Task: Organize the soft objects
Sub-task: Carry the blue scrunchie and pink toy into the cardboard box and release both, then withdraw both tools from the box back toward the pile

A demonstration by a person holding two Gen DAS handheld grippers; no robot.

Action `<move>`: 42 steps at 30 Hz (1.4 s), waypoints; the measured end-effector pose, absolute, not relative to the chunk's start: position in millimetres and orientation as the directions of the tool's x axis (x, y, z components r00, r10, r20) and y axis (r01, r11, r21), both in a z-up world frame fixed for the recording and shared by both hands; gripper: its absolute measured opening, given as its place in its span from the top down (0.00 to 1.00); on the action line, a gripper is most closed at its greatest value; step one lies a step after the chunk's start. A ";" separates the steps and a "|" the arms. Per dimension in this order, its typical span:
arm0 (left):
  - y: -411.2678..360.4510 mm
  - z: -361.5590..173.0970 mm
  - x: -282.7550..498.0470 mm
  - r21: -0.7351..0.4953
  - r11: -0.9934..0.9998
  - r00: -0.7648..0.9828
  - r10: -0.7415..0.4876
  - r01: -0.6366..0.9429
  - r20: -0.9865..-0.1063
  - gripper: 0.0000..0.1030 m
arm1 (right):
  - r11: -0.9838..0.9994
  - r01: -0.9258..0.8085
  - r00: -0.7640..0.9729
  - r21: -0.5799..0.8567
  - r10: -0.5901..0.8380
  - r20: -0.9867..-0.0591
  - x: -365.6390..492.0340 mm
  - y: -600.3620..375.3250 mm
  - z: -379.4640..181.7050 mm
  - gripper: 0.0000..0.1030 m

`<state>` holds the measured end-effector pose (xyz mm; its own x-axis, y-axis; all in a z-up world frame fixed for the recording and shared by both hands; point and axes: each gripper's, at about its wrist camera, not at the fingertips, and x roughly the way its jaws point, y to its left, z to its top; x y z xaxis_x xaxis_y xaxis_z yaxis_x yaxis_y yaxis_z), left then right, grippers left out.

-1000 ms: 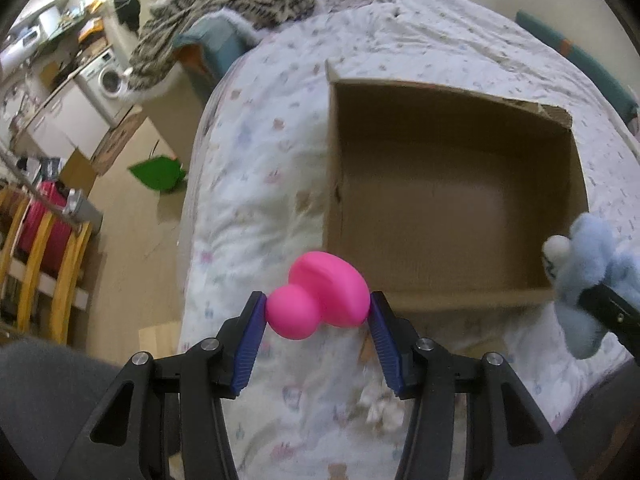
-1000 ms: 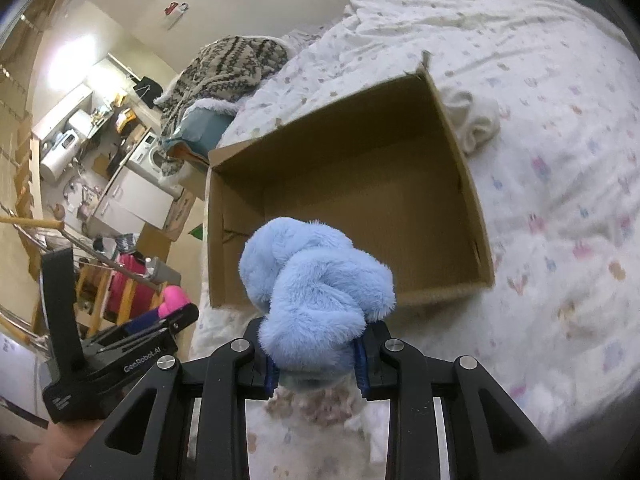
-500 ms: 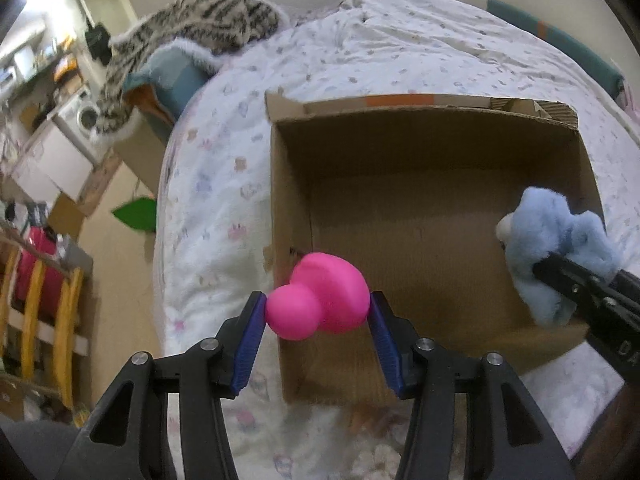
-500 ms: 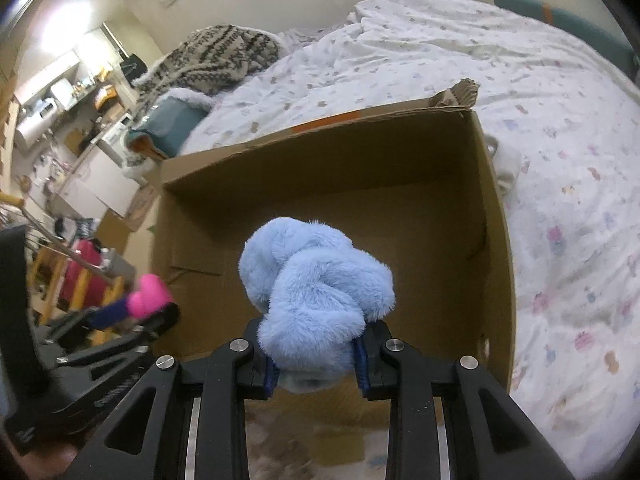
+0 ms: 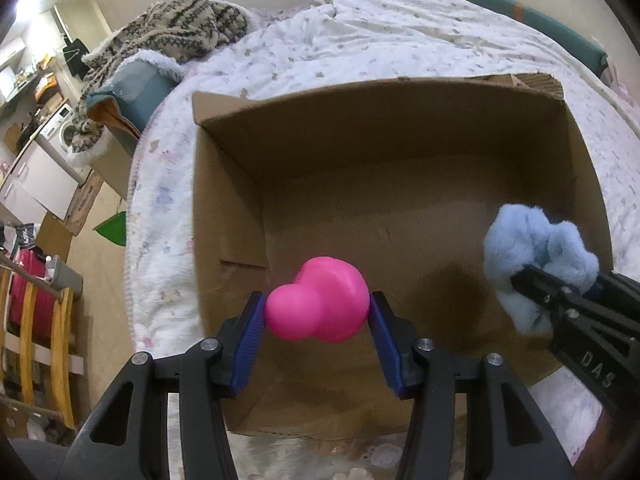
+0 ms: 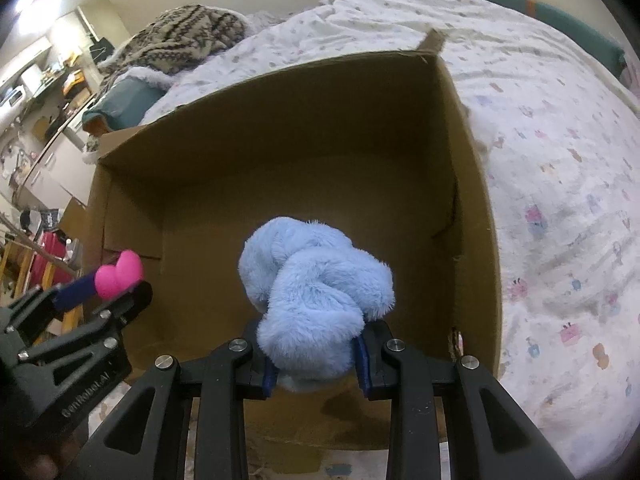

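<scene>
An open cardboard box (image 5: 224,208) lies on the bed; its inside is bare in both views, and it also shows in the right wrist view (image 6: 476,184). My left gripper (image 5: 317,316) is shut on a pink squishy toy (image 5: 320,304) and holds it over the box's near left part. My right gripper (image 6: 314,354) is shut on a fluffy light-blue plush (image 6: 316,280) over the box's near right part. The plush (image 5: 536,240) and the right gripper show at the right of the left wrist view. The pink toy (image 6: 118,274) shows at the left of the right wrist view.
A white patterned bedspread (image 5: 400,40) surrounds the box. A knitted blanket (image 5: 180,32) is heaped at the bed's far left corner. The floor and a washing machine (image 5: 56,136) lie beyond the bed's left edge. A teal cushion (image 6: 560,20) lies far right.
Both grippers have moved forward from in front of the box to over its inside, each still holding its toy. The box now fills both views.
</scene>
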<state>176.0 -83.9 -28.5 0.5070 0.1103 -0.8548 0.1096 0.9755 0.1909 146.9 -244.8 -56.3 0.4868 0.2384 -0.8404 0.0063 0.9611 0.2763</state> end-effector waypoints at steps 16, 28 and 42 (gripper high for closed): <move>-86.5 -37.3 182.6 0.154 0.982 0.470 0.085 0.110 -0.878 0.53 | 0.939 0.019 0.495 0.342 0.289 -0.820 143.0 -248.9 -49.9 0.57; -88.1 -22.7 168.9 0.116 0.988 0.473 0.055 0.100 -0.879 0.29 | 0.934 -0.001 0.571 0.356 0.293 -0.767 128.4 -254.8 -28.0 0.20; -66.6 4.8 136.0 0.067 0.995 0.522 0.017 0.076 -0.853 0.29 | 0.940 0.020 0.591 0.341 0.264 -0.762 104.7 -262.0 -16.8 0.19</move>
<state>136.0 -66.6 4.8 0.5221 0.0174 -0.8527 0.0765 0.9948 0.0672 104.7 -262.0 -16.8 0.5911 0.2641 -0.7621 0.0199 0.9398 0.3411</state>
